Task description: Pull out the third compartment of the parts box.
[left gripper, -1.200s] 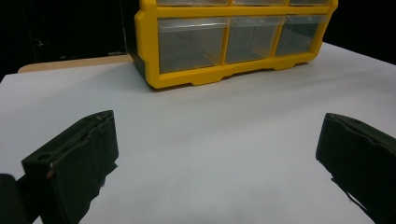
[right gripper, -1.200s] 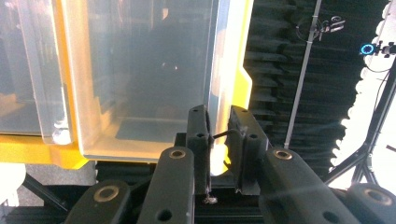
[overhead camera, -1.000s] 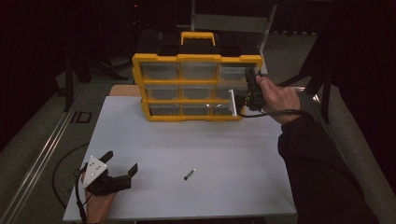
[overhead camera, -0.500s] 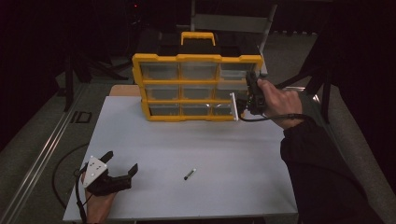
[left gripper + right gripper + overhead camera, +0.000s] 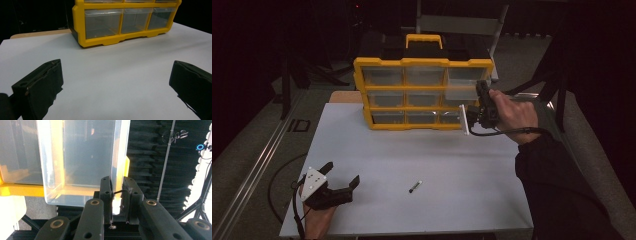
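A clear plastic drawer [image 5: 463,91] stood pulled partway out of the yellow organizer [image 5: 422,95], from its middle row at the right-hand column, at about one o'clock on the table. Its translucent walls looked empty inside [image 5: 82,162]. The front lip was pinched between black jaws. The organizer stood upright, black-topped, with a yellow carry handle.

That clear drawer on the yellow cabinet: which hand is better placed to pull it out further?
The right. Its tool is already shut on the clear drawer of the yellow cabinet. The left tool rests open at the table's near corner, far from it.
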Tool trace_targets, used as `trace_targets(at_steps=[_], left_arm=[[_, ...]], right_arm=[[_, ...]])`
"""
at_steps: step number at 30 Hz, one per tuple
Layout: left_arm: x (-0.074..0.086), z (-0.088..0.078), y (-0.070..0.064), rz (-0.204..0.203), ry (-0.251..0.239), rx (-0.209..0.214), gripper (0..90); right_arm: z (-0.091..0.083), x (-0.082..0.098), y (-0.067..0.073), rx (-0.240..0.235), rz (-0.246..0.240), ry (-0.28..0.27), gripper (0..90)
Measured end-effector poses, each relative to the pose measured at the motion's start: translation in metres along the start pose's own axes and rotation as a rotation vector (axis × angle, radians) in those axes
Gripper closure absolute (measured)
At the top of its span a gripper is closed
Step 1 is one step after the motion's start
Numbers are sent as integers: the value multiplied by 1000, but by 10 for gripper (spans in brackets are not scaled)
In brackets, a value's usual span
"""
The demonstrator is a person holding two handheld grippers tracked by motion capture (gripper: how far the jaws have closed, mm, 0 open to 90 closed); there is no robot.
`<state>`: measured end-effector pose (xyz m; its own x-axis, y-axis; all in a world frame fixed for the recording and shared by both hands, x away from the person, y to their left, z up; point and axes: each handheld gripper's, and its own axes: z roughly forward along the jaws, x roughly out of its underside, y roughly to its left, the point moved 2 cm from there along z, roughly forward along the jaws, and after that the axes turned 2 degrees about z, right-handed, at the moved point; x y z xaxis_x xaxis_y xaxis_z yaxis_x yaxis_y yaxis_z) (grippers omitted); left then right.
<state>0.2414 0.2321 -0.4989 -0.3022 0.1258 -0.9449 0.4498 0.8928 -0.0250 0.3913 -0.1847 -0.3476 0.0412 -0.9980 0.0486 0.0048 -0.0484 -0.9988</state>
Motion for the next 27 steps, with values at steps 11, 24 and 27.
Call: trace_targets(at_steps=[11, 24, 27], left_arm=[[0, 0, 0, 0, -2, 0, 0], [0, 0, 0, 0, -2, 1, 0], [0, 0, 0, 2, 1, 1, 0]], right_arm=[[-10, 1, 0, 1, 5, -12, 793], [-21, 1, 1, -1, 14, -20, 793], [-25, 1, 1, 5, 9, -25, 793]])
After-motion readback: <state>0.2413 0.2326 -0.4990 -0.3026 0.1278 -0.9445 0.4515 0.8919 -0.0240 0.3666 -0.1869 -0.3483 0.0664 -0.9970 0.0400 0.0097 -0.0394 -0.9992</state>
